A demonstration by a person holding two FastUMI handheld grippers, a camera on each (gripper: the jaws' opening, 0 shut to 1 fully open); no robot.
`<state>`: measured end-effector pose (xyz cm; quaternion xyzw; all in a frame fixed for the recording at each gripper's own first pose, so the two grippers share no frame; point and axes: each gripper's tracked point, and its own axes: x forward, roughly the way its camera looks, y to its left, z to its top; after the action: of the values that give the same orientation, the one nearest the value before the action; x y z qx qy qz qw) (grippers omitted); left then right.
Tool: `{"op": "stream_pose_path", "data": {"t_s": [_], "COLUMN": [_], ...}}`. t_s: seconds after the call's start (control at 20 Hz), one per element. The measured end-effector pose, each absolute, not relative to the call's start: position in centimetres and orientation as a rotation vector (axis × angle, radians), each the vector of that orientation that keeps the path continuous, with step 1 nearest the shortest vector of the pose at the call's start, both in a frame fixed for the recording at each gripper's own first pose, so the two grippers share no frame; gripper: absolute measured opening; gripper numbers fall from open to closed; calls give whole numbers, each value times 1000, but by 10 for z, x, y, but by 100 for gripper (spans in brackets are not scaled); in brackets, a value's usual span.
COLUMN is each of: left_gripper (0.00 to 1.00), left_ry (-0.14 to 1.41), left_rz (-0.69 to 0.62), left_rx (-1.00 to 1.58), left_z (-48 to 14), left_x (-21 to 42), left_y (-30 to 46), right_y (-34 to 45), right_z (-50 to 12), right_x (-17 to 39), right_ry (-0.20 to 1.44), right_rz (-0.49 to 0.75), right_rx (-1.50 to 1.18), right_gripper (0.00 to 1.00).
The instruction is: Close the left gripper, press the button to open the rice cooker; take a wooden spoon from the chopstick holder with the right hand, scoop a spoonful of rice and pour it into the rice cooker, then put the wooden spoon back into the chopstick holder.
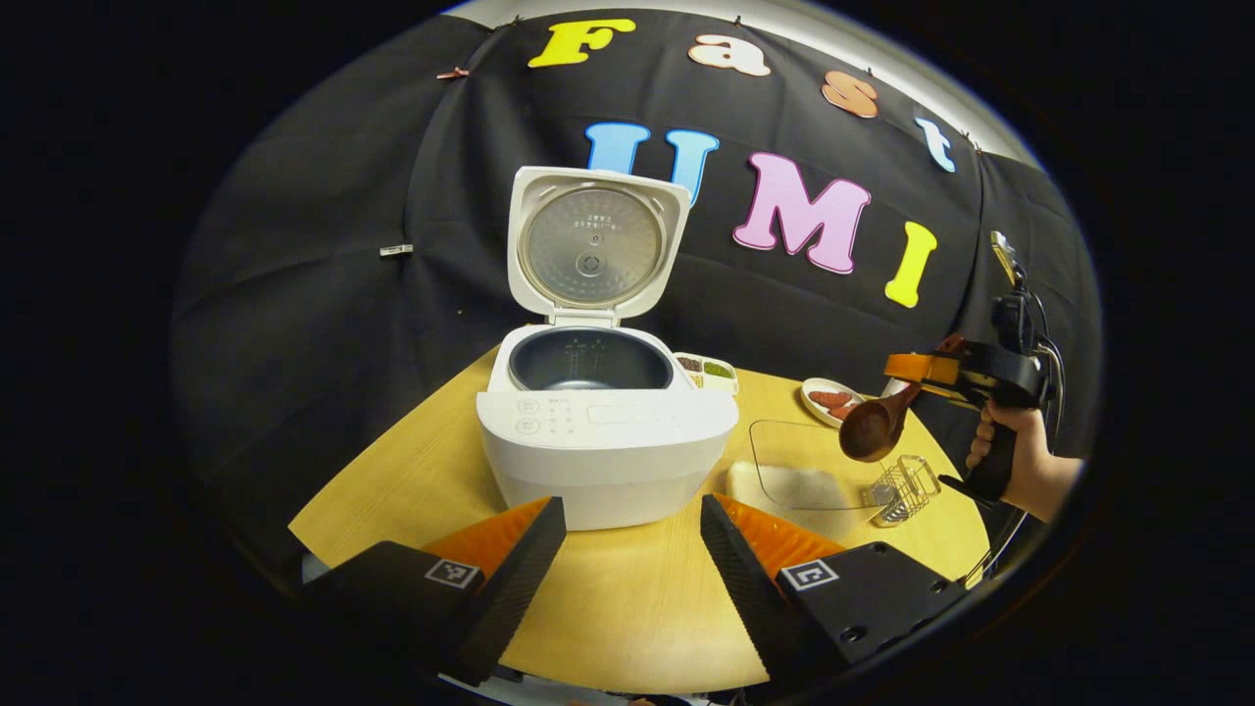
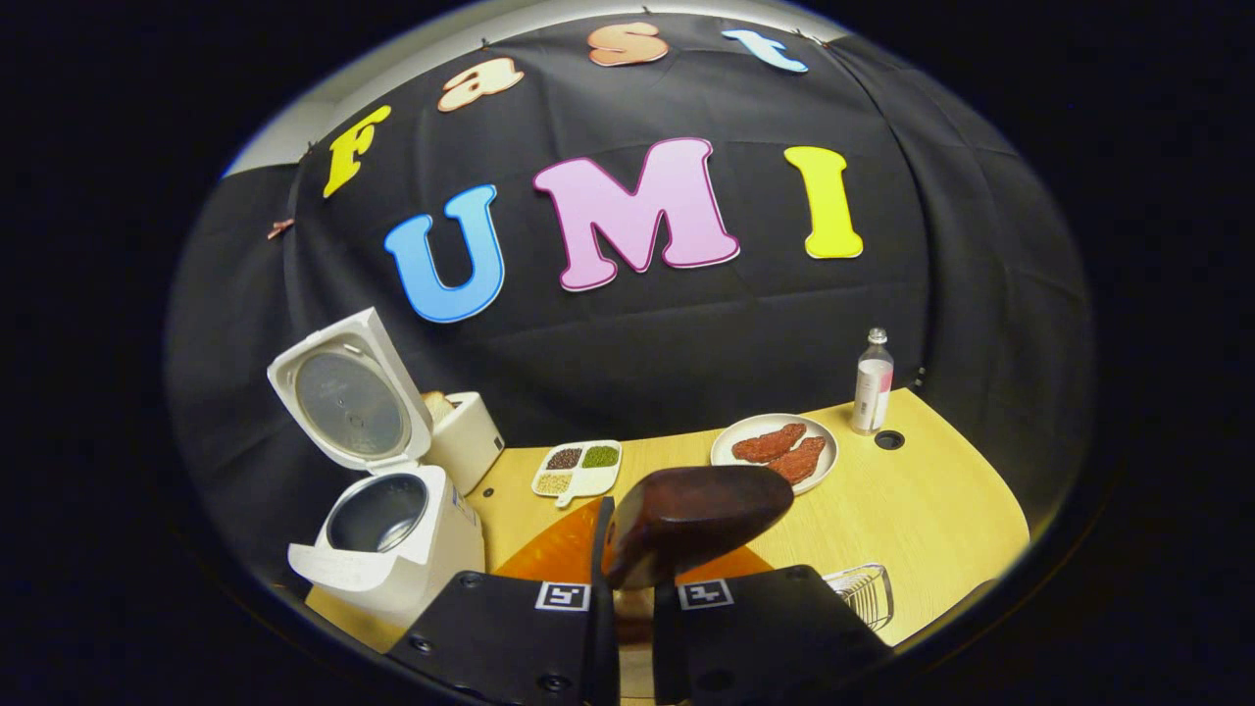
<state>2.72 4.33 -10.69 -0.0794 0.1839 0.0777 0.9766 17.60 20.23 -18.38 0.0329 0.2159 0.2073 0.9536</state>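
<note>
The white rice cooker (image 1: 603,446) stands open on the wooden table, lid (image 1: 591,245) upright, dark inner pot (image 1: 588,359) showing. My left gripper (image 1: 632,505) hovers just in front of it, open, nothing between its fingers. To the right, my right gripper (image 1: 936,370) is shut on the handle of the wooden spoon (image 1: 873,427), whose bowl hangs above the glass rice container (image 1: 804,471). In the right gripper view the spoon (image 2: 696,518) juts up from my right gripper (image 2: 627,588), and the open cooker (image 2: 392,534) sits at the lower left. The wire chopstick holder (image 1: 907,487) stands beside the container.
A divided dish of grains (image 2: 577,469) and a plate of reddish meat slices (image 2: 775,449) lie behind. A white toaster (image 2: 466,436) stands behind the cooker. A small bottle (image 2: 873,380) stands at the far right corner. A hand (image 1: 1020,451) holds the right gripper.
</note>
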Motion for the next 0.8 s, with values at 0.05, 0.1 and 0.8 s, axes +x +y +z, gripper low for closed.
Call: {"op": "stream_pose_path", "data": {"t_s": [0.05, 0.1, 0.8], "left_gripper": [96, 95, 96], "left_ry": [376, 380, 410], "left_rz": [148, 138, 156], "left_rx": [-149, -140, -241], "left_z": [-110, -111, -143], "left_x": [28, 28, 29], "left_y": [45, 47, 76], "right_y": [204, 203, 230], "right_z": [-194, -204, -281], "right_x": [175, 174, 96], "right_ry": [446, 454, 590], "right_rz": [417, 409, 458], "right_rx": [56, 47, -89], "right_gripper": [18, 18, 14]}}
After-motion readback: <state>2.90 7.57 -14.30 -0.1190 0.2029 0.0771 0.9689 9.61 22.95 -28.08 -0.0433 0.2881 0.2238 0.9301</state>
